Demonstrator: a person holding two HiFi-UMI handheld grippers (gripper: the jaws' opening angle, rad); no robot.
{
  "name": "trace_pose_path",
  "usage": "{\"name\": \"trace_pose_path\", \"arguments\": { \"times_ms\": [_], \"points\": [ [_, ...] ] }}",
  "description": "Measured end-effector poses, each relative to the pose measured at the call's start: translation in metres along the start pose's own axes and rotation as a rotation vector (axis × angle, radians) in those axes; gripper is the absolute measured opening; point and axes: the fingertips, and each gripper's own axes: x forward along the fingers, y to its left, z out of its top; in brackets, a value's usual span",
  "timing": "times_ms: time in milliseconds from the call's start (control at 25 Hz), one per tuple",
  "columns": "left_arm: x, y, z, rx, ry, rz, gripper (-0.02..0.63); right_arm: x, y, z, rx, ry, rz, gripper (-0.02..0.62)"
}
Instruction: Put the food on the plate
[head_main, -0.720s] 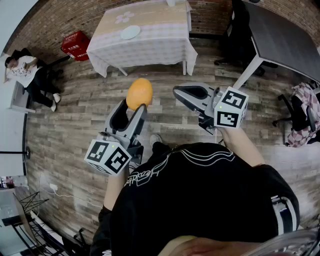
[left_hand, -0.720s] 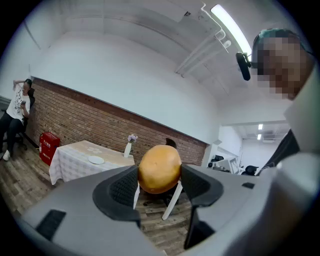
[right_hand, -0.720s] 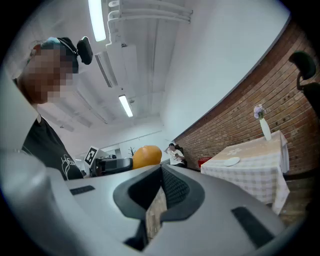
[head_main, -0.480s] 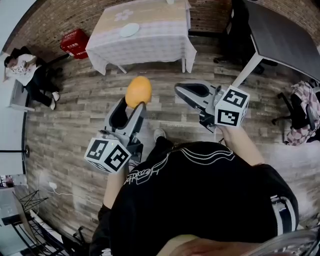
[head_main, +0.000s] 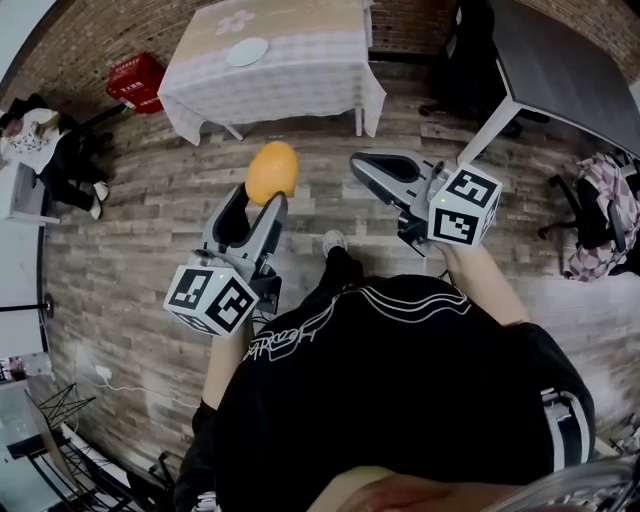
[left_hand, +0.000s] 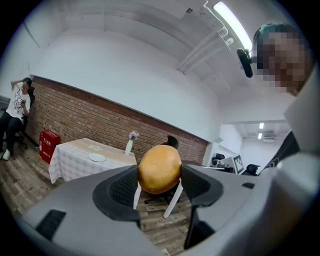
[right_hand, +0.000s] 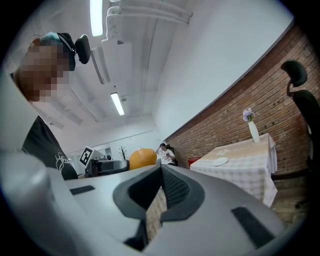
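Left tool (head_main: 262, 204) clamps the round orange food (head_main: 272, 172), held over the wood floor (head_main: 140, 230), well short of the cloth-covered surface (head_main: 300, 62); white plate (head_main: 247, 51) lies on that surface; right tool (head_main: 362, 163) closed, empty.

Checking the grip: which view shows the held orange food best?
Left gripper view: both pads press the orange food, close up. Head view shows it from above; right gripper view, small and partly hidden.

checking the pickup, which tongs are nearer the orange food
Left. The left tongs are clamped on the orange food. The right tongs hang off to its right, shut and empty, not touching it.
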Motion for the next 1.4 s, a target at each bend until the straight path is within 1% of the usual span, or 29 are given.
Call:
{"name": "trace_pose_path", "arguments": {
  "times_ms": [240, 400, 560, 680, 800, 920, 1040, 1120, 1240, 1400],
  "points": [
    [0.033, 0.027, 0.007, -0.013, 0.021, -0.018, 0.265, 0.018, -0.035, 0.008, 0.018, -0.008, -0.028, -0.003],
    [0.061, 0.058, 0.013, -0.034, 0.036, -0.033, 0.265, 0.043, -0.068, 0.011, 0.036, 0.002, -0.059, -0.003],
    [0.092, 0.096, 0.026, -0.044, 0.047, -0.043, 0.265, 0.078, -0.102, 0.015, 0.058, 0.016, -0.069, -0.003],
    [0.118, 0.123, 0.030, -0.067, 0.058, -0.057, 0.265, 0.101, -0.130, 0.016, 0.099, 0.022, -0.073, -0.003],
    [0.141, 0.151, 0.038, -0.078, 0.071, -0.070, 0.265, 0.124, -0.161, 0.020, 0.145, 0.010, -0.109, -0.003],
    [0.167, 0.194, 0.053, -0.088, 0.072, -0.073, 0.265, 0.161, -0.197, 0.027, 0.172, 0.022, -0.132, -0.003],
    [0.190, 0.232, 0.065, -0.095, 0.069, -0.069, 0.265, 0.193, -0.225, 0.033, 0.168, 0.049, -0.148, -0.003],
    [0.194, 0.238, 0.067, -0.090, 0.070, -0.066, 0.265, 0.199, -0.228, 0.037, 0.158, 0.055, -0.152, -0.003],
    [0.192, 0.238, 0.071, -0.060, 0.068, -0.054, 0.265, 0.200, -0.221, 0.043, 0.152, 0.050, -0.137, -0.003],
    [0.190, 0.239, 0.077, -0.042, 0.050, -0.045, 0.265, 0.201, -0.217, 0.046, 0.142, 0.050, -0.123, -0.003]
  ]
}}
